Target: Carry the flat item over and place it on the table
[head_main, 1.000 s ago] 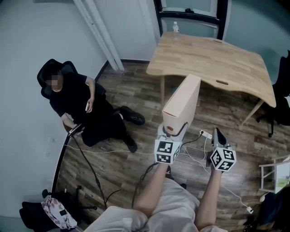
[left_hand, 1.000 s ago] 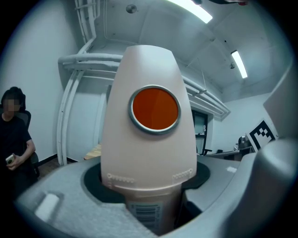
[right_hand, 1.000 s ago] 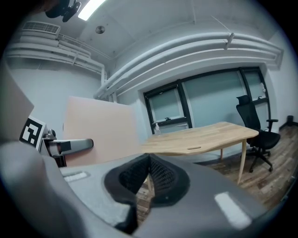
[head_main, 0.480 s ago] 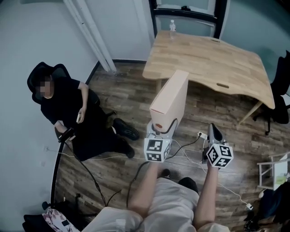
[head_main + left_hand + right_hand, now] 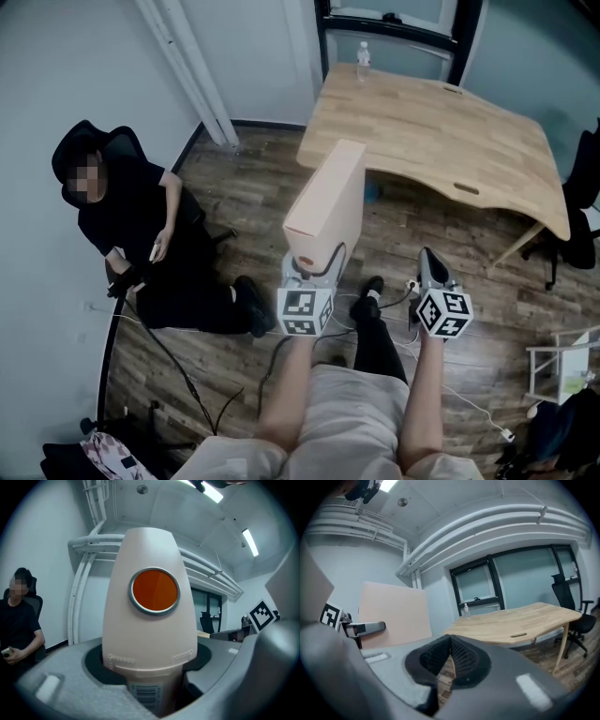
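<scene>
Board [image 5: 328, 202] stood on edge, its lower end clamped in our left gripper [image 5: 309, 267] so it cleared the floor [image 5: 253, 187]; our right gripper [image 5: 428, 264] had jaws together, empty, worktop [image 5: 441, 122] ahead.

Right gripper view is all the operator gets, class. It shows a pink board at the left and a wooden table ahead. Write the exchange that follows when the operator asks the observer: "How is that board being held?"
Observer: The left gripper is shut on the board, gripping its lower end, so the board stands upright on edge.
Operator: Is there anything on the narrow edge facing that gripper?
Observer: Yes. The left gripper view shows an orange disc in a metal ring, with a barcode label below it.
Operator: Is anyone else in the room?
Observer: The head view shows a person in black sitting by the wall, on the carrier's left.
</scene>
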Motion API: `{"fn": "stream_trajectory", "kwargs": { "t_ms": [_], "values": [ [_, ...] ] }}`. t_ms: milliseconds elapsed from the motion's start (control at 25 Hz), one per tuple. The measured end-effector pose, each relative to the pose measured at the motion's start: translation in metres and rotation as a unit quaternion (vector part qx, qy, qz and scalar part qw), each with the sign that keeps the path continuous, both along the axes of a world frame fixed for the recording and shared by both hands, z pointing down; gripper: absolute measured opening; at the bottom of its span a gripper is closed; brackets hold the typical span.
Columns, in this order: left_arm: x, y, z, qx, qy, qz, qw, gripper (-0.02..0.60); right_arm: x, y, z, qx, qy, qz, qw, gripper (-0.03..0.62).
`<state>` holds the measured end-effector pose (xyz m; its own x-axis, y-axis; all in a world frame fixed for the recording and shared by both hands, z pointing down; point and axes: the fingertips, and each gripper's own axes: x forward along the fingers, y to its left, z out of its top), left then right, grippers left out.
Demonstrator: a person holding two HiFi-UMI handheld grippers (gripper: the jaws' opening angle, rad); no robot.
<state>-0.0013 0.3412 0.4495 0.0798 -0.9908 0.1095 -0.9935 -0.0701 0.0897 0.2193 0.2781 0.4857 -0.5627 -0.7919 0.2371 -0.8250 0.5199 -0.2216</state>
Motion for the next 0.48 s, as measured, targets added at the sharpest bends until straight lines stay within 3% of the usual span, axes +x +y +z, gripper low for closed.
{"fn": "stream_trajectory", "kwargs": {
  "t_ms": [360, 480],
  "values": [
    [-0.042, -0.058, -0.009, 0.003, -0.023, -0.032, 0.9992, 0.309, -0.051, -0.082, -0.004, 0.006, -0.016, -0.034, 0.999, 0.002],
    [-0.058, -0.088, -0.018, 0.013, -0.015, -0.030, 0.9994, 0.310, -0.067, -0.115, -0.012, 0.007, -0.025, -0.038, 0.999, 0.002]
  ]
}}
